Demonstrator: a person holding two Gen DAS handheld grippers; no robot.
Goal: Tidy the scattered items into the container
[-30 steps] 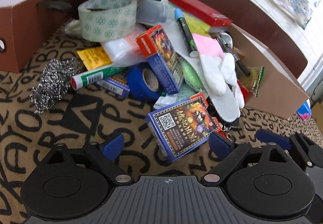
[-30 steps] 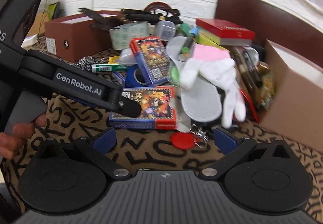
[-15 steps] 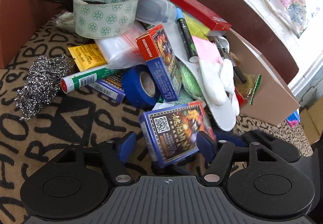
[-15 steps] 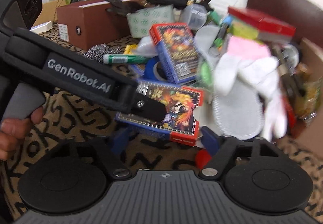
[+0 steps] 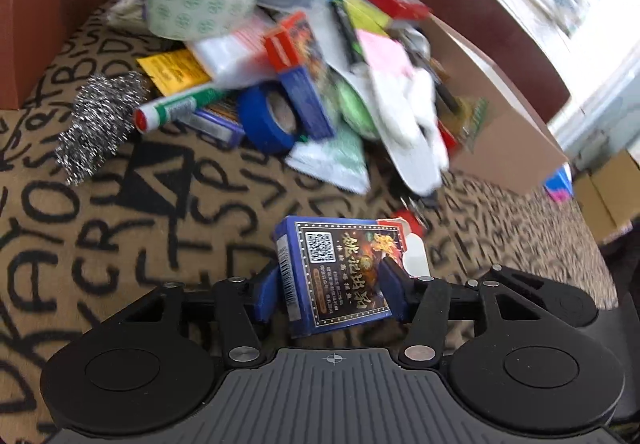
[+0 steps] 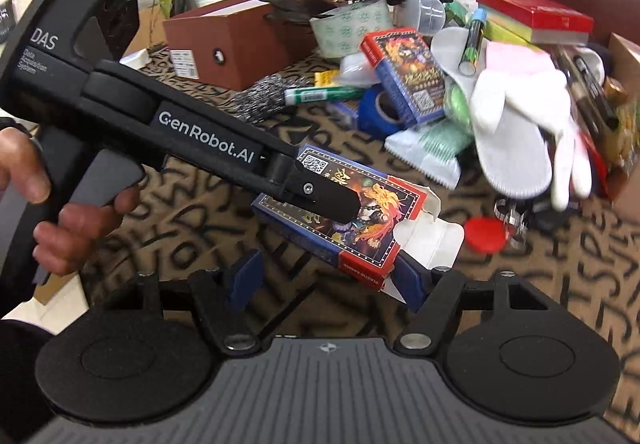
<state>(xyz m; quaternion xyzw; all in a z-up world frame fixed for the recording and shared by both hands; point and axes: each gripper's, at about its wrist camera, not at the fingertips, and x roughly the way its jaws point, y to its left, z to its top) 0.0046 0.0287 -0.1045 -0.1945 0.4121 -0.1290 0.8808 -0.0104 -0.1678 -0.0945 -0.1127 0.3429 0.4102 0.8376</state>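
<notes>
Card box in my left claw point(image 5: 329, 286).
It clamps the card box point(image 5: 340, 268) above the patterned counter point(image 5: 120, 203); my right claw point(image 6: 326, 280) gapes, unloaded.

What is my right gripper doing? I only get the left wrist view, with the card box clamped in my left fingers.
Observer: The right gripper is open, with the red end of the card box between its fingers. I cannot tell whether they touch.
Operator: Is that end closed?
Observer: No, its white flap hangs open.
Operator: What's just beyond it?
Observer: A round red tag on a key ring lies on the cloth.
</notes>
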